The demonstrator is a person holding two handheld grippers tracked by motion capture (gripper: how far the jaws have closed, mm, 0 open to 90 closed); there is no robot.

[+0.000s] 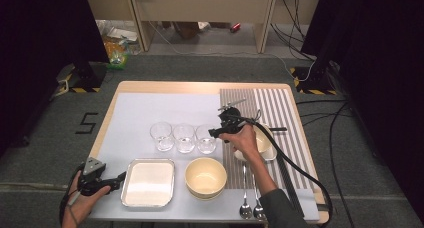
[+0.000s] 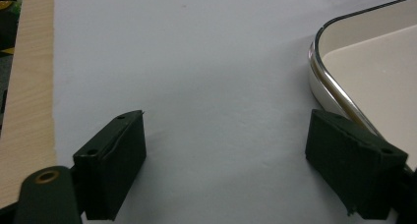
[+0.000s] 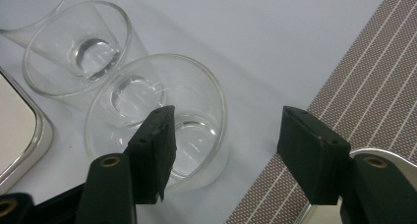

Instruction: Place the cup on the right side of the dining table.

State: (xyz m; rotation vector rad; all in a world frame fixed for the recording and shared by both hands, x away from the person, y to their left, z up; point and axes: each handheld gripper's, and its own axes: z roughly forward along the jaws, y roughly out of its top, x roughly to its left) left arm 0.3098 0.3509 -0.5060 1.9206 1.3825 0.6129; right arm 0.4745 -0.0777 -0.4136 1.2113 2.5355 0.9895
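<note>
Three clear glasses stand in a row on the white mat (image 1: 135,113). My right gripper (image 1: 214,133) hangs over the rightmost glass (image 1: 206,138), pointing left. In the right gripper view the right gripper (image 3: 228,126) is open and straddles the near wall of that glass (image 3: 192,96): one jaw is over its inside, the other outside, and neither pad presses on it. At the front left, my left gripper (image 1: 121,177) rests low beside the metal tray (image 1: 148,182). It (image 2: 226,135) is open with only mat between the jaws, and its right jaw overlaps the tray's rim (image 2: 324,81).
The other two glasses (image 3: 78,47) (image 3: 24,8) stand close behind the nearest one. A yellow bowl (image 1: 205,176) sits in front of the glasses. A white dish (image 1: 266,144) lies under my right hand on the striped placemat (image 1: 280,108). Two spoons (image 1: 251,208) lie at the front edge.
</note>
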